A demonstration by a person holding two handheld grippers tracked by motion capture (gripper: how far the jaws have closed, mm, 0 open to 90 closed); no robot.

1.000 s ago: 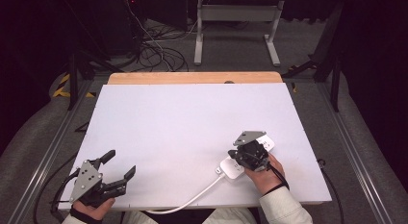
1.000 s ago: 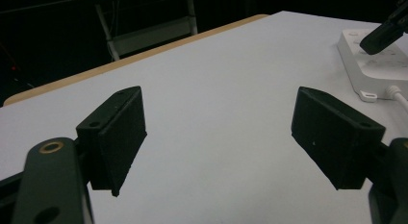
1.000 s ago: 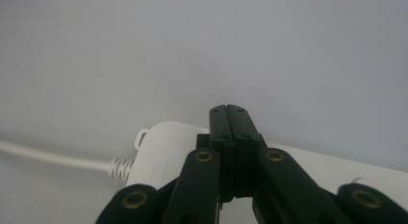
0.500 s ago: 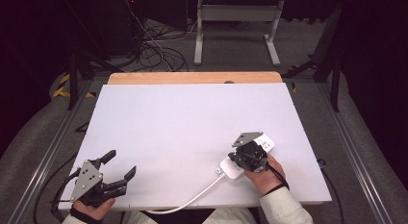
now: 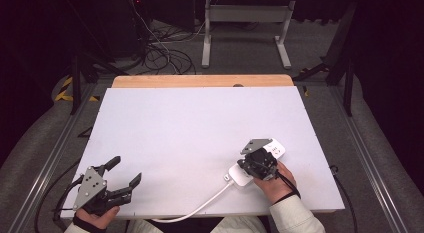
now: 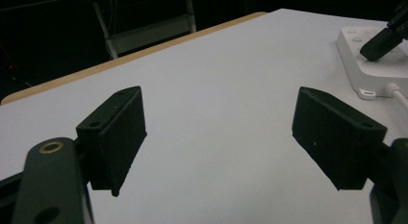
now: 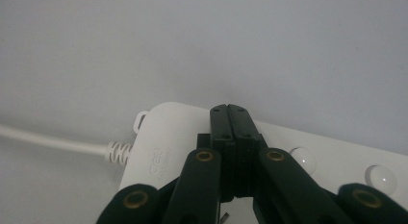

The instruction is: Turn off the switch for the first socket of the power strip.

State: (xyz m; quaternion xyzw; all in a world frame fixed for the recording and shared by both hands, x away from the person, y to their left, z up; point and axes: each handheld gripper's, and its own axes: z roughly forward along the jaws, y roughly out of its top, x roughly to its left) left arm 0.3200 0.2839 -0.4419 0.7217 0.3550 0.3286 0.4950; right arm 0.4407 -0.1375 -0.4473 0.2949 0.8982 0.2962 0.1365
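- Power strip (image 5: 250, 169): in the high view its middle is covered by the right gripper (image 5: 258, 162) and the hand (image 5: 274, 180) — both ends remain exposed.
- Power strip, left gripper view: cut off by the right edge.
- Lettering on the strip's end, right gripper view: too blurred to read.
- White cable (image 5: 200, 207): runs off the table's (image 5: 200, 123) near edge — its far end is out of sight.

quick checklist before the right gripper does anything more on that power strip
1. Right gripper jaws shut together, empty: ok.
2. Tip over the power strip near its cable end: ok; actual contact: cannot tell.
3. Strip lying flat on the table: ok.
4. Cable trailing off the near edge, slack: ok.
5. Left gripper open, apart from the strip: ok.
6. Strip's switch state: cannot tell.
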